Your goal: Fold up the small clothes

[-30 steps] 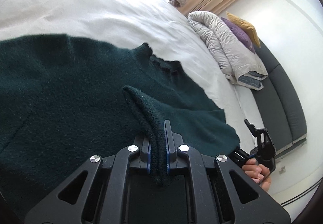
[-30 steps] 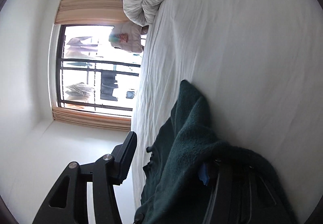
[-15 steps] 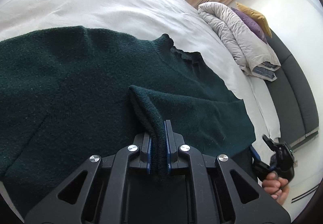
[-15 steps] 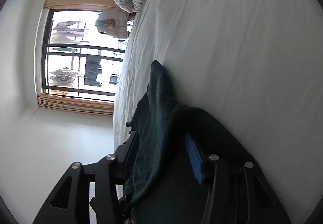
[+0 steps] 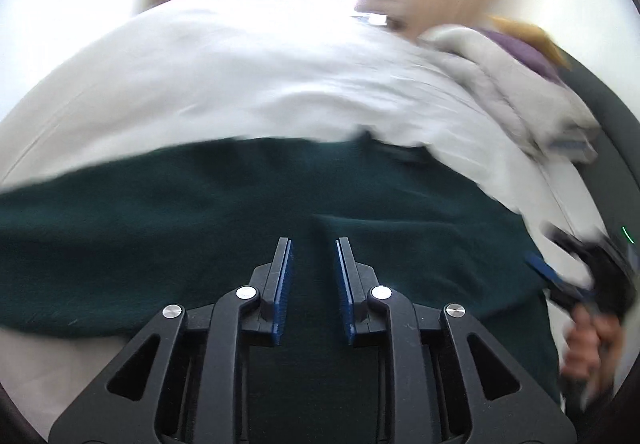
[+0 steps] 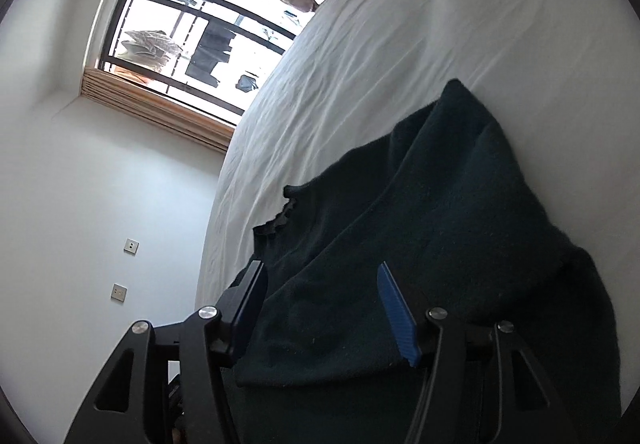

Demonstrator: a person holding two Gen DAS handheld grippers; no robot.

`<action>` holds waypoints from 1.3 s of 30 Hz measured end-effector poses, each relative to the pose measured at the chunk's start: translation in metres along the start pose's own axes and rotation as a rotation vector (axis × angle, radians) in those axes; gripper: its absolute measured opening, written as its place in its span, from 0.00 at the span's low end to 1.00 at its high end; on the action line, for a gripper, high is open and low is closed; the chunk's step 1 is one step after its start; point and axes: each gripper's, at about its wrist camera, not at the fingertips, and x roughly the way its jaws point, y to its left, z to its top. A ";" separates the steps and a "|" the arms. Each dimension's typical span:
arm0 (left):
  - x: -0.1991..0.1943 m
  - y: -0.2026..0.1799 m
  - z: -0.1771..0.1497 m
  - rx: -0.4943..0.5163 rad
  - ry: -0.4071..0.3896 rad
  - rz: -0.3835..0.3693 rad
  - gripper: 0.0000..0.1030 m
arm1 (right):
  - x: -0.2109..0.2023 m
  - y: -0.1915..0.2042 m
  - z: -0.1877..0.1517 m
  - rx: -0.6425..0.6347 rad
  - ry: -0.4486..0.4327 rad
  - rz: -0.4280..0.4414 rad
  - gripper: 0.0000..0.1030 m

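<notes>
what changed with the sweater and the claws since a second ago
The left claw let go: a second ago it pinched a fold of the dark green sweater, and its jaws have just been opening, with no fold pressed between the pads now. The right claw has also been opening, with sweater cloth lying loose between its jaws. The sweater stays spread on the white bed.

A white bed sheet (image 6: 420,56) is covering a wide mattress, lying slightly wrinkled. At the far end, a grey quilted duvet (image 5: 508,84) is sitting bunched up, with a purple cushion (image 5: 524,52) and a mustard cushion (image 5: 524,30) resting just behind it. Beyond the bed, a barred window (image 6: 192,24) is letting in bright daylight, laundry is hanging outside it, and two wall sockets (image 6: 131,246) are showing on the white wall.
</notes>
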 end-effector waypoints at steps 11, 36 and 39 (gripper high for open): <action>0.060 -0.006 -0.019 -0.013 0.048 -0.111 0.20 | -0.042 -0.053 0.031 0.110 -0.140 -0.069 0.34; 0.061 0.005 -0.027 -0.009 0.011 -0.127 0.20 | -0.060 -0.112 0.034 0.316 -0.209 -0.014 0.24; 0.059 0.012 -0.026 -0.049 0.004 -0.173 0.20 | -0.090 -0.089 -0.001 0.255 -0.250 -0.074 0.48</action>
